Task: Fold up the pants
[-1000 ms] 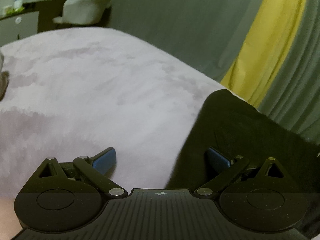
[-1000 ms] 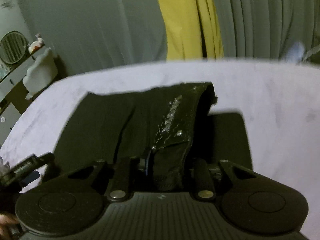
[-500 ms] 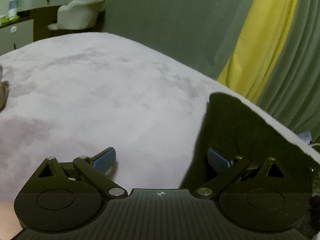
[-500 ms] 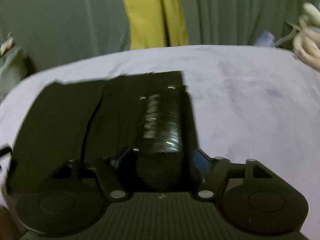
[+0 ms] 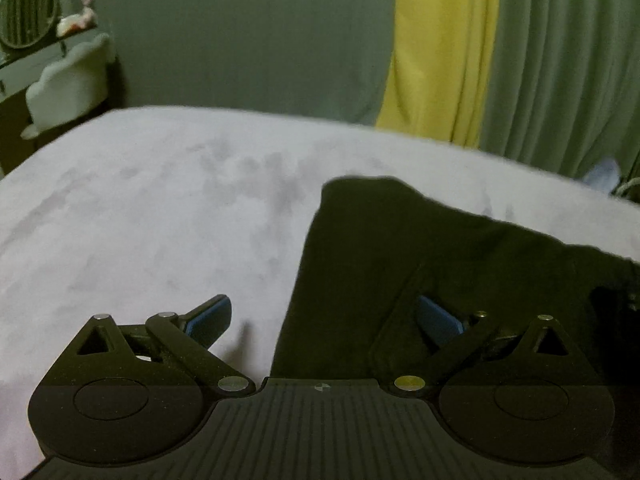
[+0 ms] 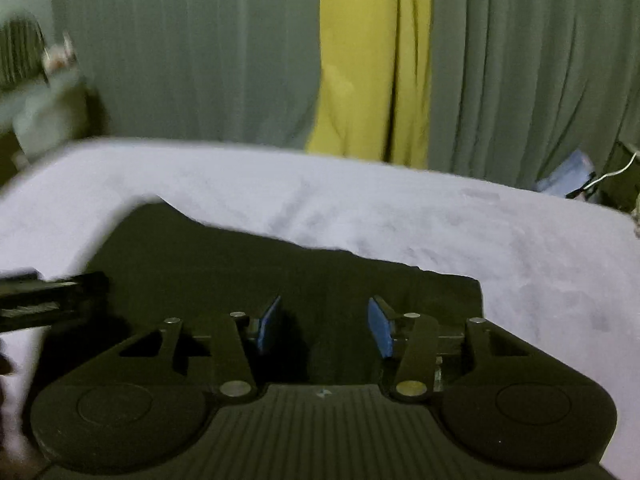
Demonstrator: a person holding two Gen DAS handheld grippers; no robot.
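Observation:
The black pants [image 5: 460, 256] lie flat on the pale lilac bed [image 5: 160, 208], folded into a dark slab. My left gripper [image 5: 324, 316] is open wide over their left edge, one blue pad over the sheet, the other over the cloth. In the right wrist view the pants [image 6: 248, 264] spread under my right gripper [image 6: 324, 324], which is open with nothing between its blue pads [image 6: 378, 326]. The left gripper's body [image 6: 48, 300] shows at that view's left edge.
Grey-green curtains with a yellow panel [image 6: 372, 60] hang behind the bed. A white chair [image 5: 68, 84] and a shelf with a round mirror stand at far left. Small items and a cable [image 6: 576, 176] lie off the bed's far right.
My right gripper opened and let go of the black fabric it was holding; the cloth now lies flat. Both views swung round to face the curtains.

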